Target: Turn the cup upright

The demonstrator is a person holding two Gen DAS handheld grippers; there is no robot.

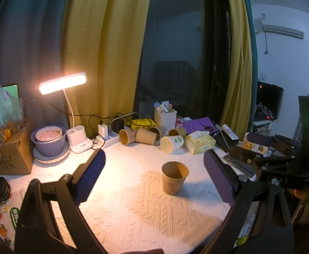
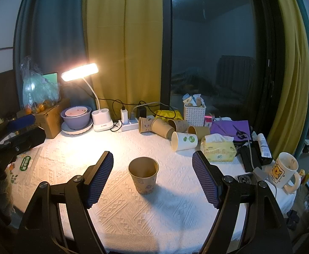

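Note:
A brown paper cup [image 1: 174, 177] stands upright, mouth up, on the white textured cloth [image 1: 133, 207]. It also shows in the right wrist view [image 2: 144, 175]. My left gripper [image 1: 154, 175] is open and empty, the cup ahead between its blue-padded fingers and nearer the right one. My right gripper [image 2: 152, 177] is open and empty, the cup centred just ahead of its fingers, touching neither. The right gripper's body [image 1: 281, 165] shows at the right of the left wrist view.
Several paper cups [image 2: 165, 129] lie on their sides at the back. Near them are a tissue pack [image 2: 219, 148], a white basket [image 2: 194, 112], a lit desk lamp [image 2: 101, 118], a power strip [image 2: 129, 124], stacked bowls [image 2: 76, 119], a cardboard box [image 1: 8, 154]. A bear mug [image 2: 283, 171] stands right.

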